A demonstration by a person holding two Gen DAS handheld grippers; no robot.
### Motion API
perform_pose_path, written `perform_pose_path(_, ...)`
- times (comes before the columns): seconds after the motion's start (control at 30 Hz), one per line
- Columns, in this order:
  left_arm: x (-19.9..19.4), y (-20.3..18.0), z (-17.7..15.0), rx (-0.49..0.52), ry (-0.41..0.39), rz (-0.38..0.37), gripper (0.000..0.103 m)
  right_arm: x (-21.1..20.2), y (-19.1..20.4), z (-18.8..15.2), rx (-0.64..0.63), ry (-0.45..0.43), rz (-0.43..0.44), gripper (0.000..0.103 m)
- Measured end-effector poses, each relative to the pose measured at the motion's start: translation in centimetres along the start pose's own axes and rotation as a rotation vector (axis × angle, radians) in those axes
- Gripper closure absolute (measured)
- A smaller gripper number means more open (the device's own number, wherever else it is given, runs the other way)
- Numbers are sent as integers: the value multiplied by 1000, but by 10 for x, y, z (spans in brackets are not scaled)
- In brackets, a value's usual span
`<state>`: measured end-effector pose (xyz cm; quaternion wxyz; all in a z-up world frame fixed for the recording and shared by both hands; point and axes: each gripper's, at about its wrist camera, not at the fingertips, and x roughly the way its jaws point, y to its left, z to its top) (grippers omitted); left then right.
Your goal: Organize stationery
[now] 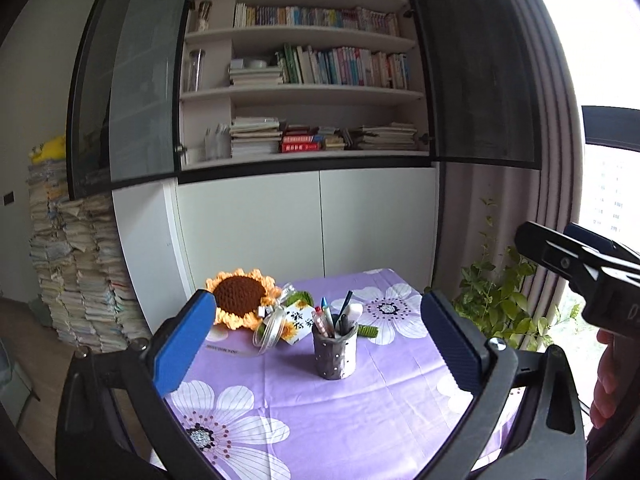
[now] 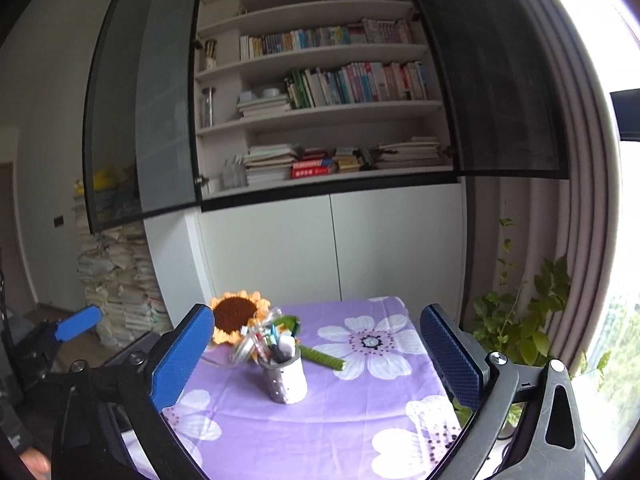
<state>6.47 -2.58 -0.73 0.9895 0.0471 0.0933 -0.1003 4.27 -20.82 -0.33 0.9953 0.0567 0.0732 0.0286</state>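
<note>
Both grippers, left (image 1: 316,344) and right (image 2: 316,356), hang above the table with fingers spread wide, gripping nothing. Between them on the purple flowered tablecloth (image 1: 360,408) stands a grey pen cup (image 1: 334,354) filled with pens. Just behind it lies a crocheted sunflower (image 1: 240,296), with a bookshelf (image 1: 308,92) beyond.

home study: bookcase (image 1: 312,68) w/ glass doors, paper stacks (image 1: 76,264) on floor, floral-cloth desk (image 1: 320,400), curtain (image 1: 552,152), potted plant (image 1: 496,300).

Smooth purple cloth (image 1: 360,392) covers the tabletop. The sunflower (image 1: 240,294) is crocheted yarn. The pen holder (image 1: 334,356) looks matt grey.
</note>
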Motion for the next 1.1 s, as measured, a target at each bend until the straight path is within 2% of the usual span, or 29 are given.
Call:
perform_pose_path(0.13,-11,-4,0,27,-1,12,1,-11,4,3,-11,-8,-2,0)
perform_pose_path(0.4,-10,3,-6,-43,66,14,1,-27,6,-3,-17,-16,-12,0)
perform_pose_path(1.1,-29,-5,-1,-15,10,40,1,-44,9,-6,-25,-31,-12,0)
